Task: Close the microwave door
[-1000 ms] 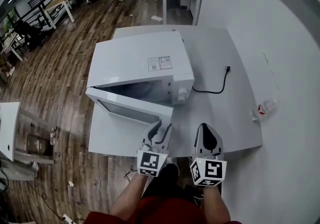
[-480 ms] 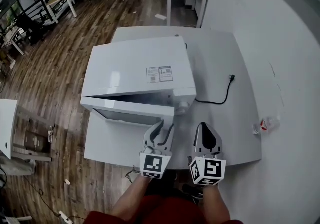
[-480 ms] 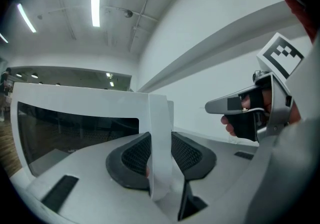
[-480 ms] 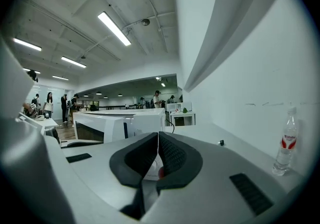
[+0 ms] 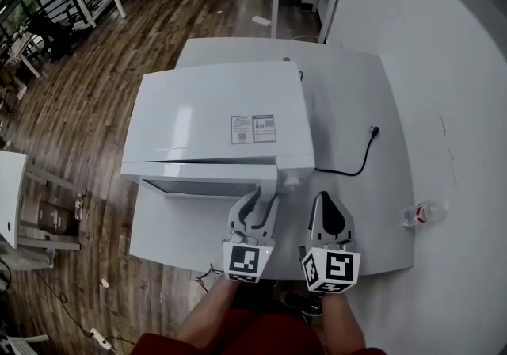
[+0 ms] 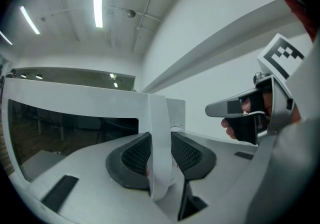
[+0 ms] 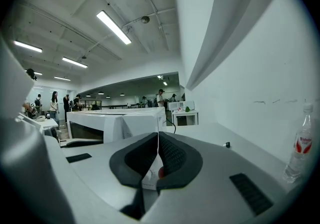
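Note:
A white microwave sits on the white table. Its door stands only a narrow crack off the body. My left gripper is shut on the door's free right edge; in the left gripper view the door edge runs upright between the two pads, and the dark window lies to the left. My right gripper hovers over the table just right of the door, shut with nothing in it. The microwave lies ahead and left of it.
A black power cord and plug trails right of the microwave. A clear plastic bottle with a red label lies by the table's right edge, next to the white wall. Wooden floor and other tables lie to the left and beyond.
The door has swung from well ajar to almost against the microwave body. Both grippers have moved forward with it toward the microwave.

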A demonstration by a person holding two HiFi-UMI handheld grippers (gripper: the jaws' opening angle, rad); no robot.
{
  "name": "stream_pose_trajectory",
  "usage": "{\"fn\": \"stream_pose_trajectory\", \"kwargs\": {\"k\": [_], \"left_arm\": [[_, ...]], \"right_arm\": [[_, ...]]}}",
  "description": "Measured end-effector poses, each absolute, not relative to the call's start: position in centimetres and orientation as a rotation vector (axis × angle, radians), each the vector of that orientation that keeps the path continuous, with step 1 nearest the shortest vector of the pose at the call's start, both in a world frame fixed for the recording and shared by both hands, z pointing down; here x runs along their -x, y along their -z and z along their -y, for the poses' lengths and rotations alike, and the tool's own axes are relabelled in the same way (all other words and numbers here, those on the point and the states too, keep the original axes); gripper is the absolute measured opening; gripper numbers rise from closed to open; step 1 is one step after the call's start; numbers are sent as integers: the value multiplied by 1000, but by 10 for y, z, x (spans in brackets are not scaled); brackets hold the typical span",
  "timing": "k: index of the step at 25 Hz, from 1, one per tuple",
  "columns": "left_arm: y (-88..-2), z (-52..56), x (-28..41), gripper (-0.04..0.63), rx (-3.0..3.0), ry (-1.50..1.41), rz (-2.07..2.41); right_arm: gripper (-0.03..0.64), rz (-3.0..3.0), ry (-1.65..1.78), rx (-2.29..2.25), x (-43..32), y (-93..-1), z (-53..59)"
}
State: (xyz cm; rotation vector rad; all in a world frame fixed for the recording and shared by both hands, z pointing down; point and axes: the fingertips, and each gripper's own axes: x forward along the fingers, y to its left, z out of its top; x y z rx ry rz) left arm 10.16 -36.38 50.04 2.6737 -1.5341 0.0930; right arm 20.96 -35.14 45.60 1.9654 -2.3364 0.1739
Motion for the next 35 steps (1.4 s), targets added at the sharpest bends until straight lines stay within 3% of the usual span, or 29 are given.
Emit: {"fn": "stream_pose_trajectory", "kwargs": {"k": [21,35], "left_arm": [[-503,376,-103,137,-2709,-149,1535],[-446,349,-55,135,-2658,0,1709]], "right_arm": [[29,2340,-181,-1975,-209,-460,358],[29,2397,-95,-1989,-190,-429,335]]}}
